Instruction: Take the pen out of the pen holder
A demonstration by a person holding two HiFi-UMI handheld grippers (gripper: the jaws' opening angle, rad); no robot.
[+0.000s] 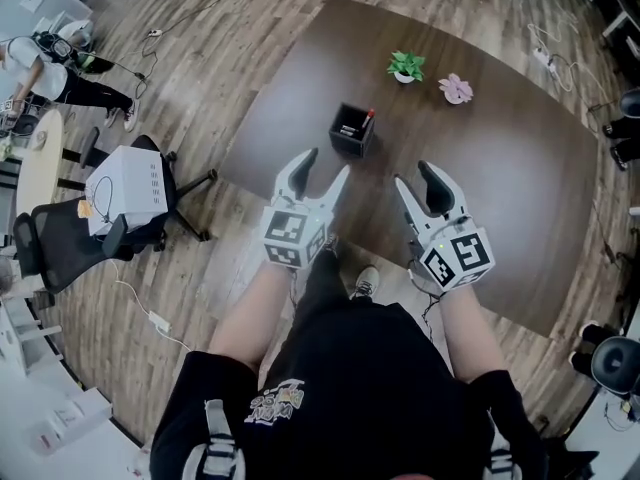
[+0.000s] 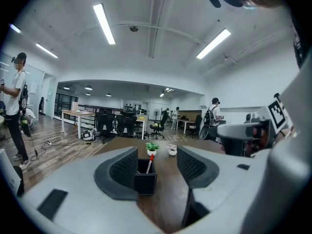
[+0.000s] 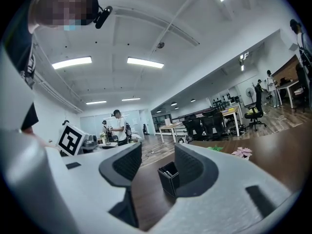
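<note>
A black square pen holder (image 1: 352, 131) stands on the brown table (image 1: 520, 188), with a red-capped pen (image 1: 369, 116) sticking up from its right side. Both grippers hover short of it, near the table's front edge, and touch nothing. My left gripper (image 1: 328, 163) is open, and between its jaws the left gripper view shows the pen holder (image 2: 146, 182) and the pen (image 2: 149, 165) a little way ahead. My right gripper (image 1: 412, 175) is open too. The pen holder (image 3: 169, 177) sits ahead near its right jaw in the right gripper view.
A small green plant (image 1: 406, 66) and a pink flower pot (image 1: 456, 89) stand on the table behind the holder. An office chair (image 1: 120, 203) with white things on it is on the wooden floor to the left. People stand far off in the office.
</note>
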